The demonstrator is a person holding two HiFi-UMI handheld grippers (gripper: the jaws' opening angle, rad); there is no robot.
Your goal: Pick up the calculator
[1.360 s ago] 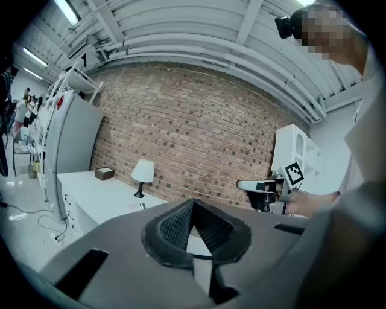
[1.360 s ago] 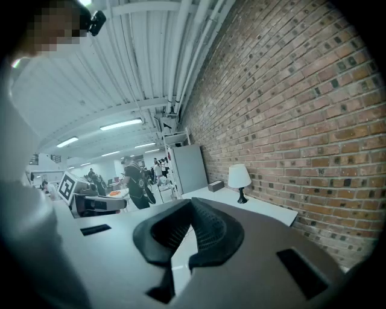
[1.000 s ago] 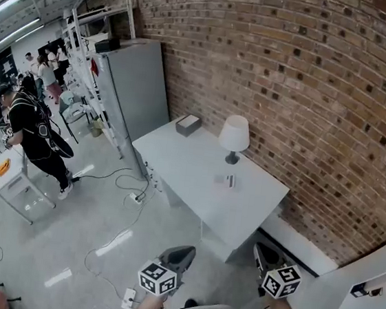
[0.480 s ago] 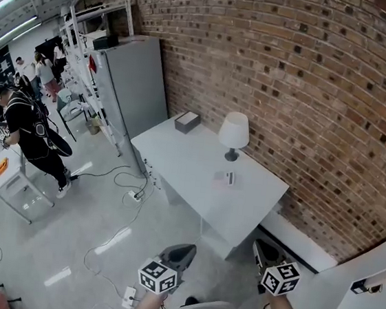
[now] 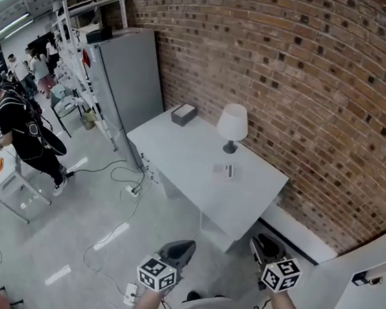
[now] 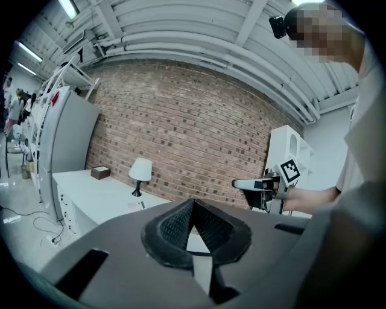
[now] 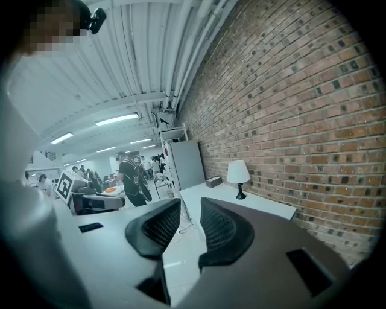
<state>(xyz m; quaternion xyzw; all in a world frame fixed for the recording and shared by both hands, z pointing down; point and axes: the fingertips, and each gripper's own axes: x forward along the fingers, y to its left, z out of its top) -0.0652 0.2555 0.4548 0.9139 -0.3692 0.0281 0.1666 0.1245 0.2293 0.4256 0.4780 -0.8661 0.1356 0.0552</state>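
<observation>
Facing: you look down on a white table (image 5: pixel 197 182) set against the brick wall (image 5: pixel 312 81).
Far left: a person in black (image 5: pixel 19 127) stands on the floor, well apart from you.
Cabinet: a tall grey cabinet (image 5: pixel 129 74) stands just beside the table's left end.
Box: a small dark box (image 5: pixel 184 114) sits on the table's far left corner.
Left gripper: your left gripper (image 5: pixel 184 245) is held short of the table, jaws closed tip to tip, nothing between them.
Lamp: a white-shaded lamp (image 5: pixel 232 126) stands upright near the wall.
Calculator: the calculator (image 5: pixel 226 170) lies flat on the table near the lamp's base, well apart from both grippers and too small for you to see detail.
Right gripper: your right gripper (image 5: pixel 265 247) is also short of the table, jaws apart and opening, nothing between them.
</observation>
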